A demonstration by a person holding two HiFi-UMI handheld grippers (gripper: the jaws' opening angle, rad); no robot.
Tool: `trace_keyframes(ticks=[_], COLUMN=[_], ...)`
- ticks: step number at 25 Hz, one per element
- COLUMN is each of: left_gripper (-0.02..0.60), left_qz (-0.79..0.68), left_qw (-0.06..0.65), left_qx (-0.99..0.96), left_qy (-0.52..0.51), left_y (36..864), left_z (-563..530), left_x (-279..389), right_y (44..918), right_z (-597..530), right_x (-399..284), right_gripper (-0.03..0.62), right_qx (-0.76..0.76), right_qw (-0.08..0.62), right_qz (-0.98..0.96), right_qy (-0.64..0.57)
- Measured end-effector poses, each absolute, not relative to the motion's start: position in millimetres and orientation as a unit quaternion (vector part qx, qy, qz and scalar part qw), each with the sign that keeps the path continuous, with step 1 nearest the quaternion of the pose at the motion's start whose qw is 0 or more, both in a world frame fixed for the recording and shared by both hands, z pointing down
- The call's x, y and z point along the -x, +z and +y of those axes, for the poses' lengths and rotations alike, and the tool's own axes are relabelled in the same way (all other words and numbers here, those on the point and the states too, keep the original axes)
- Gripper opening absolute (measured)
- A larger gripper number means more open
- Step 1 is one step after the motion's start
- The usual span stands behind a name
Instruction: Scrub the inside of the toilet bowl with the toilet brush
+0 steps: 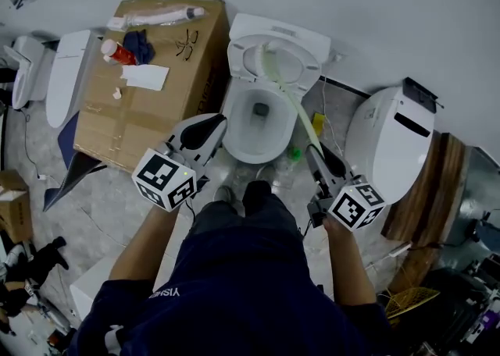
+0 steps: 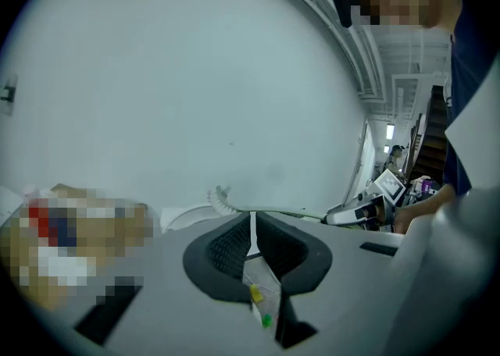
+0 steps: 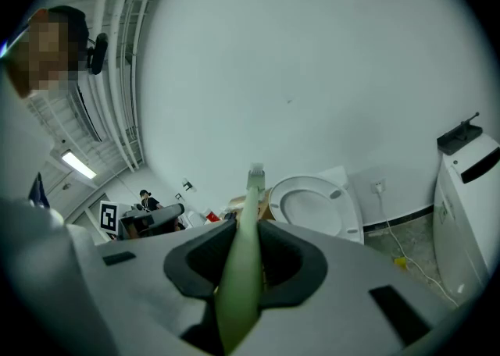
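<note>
Toilet brush (image 1: 291,105) is in my right gripper (image 1: 319,161). The jaws are squeezed tight on the long, pale green handle. I hold it at the far end so my hand is well away from the dirty part. The handle leans up and forward over the toilet bowl (image 1: 234,124). The bristly end (image 3: 255,172) is up high, near the lifted seat (image 1: 301,50), not down in the bowl. So I think no scrubbing is going on right now (the brush would need to tip down into the bowl first).

The seat is up, and that leaves the bowl wide open for the brush.

My left gripper (image 1: 209,124) hangs just beside the left side of the bowl. Its jaws are pressed together with nothing between them. I think it waits there to keep out of the way of the brush.

A cardboard box (image 1: 148,105) with some small things on top sits to the left of the toilet.
</note>
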State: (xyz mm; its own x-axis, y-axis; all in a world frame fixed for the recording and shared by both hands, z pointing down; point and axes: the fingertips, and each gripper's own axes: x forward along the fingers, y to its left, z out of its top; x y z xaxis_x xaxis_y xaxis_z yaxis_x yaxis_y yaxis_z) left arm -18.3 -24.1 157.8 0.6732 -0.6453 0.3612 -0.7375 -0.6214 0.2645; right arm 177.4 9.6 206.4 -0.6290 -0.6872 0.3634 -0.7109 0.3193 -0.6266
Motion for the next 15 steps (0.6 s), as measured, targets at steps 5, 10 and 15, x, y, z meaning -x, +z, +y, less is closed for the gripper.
trace_keyframes(ticks=[5, 10, 15], left_gripper=[0.046, 0.046, 0.046], left_qz=[-0.405, -0.411, -0.412], left_qw=[0.212, 0.230, 0.240], left_qx=[-0.879, -0.869, -0.863], left_qy=[0.133, 0.152, 0.165], left_y=[182.8, 213.8, 247.7], left_z=[-39.6, -50.1, -67.4], left_x=[8.1, -0.3, 2.4], right_y=[238.1, 273.1, 311.5], right_z=[-8.1, -21.5, -36.9], right_x=[-188.5, -198.3, -196.4], right_gripper=[0.091, 0.091, 0.091], right_qx=[-0.404, -0.388, -0.379], right_qw=[0.044, 0.075, 0.099], right_qz=[-0.817, -0.815, -0.814], right_qy=[0.410, 0.423, 0.429])
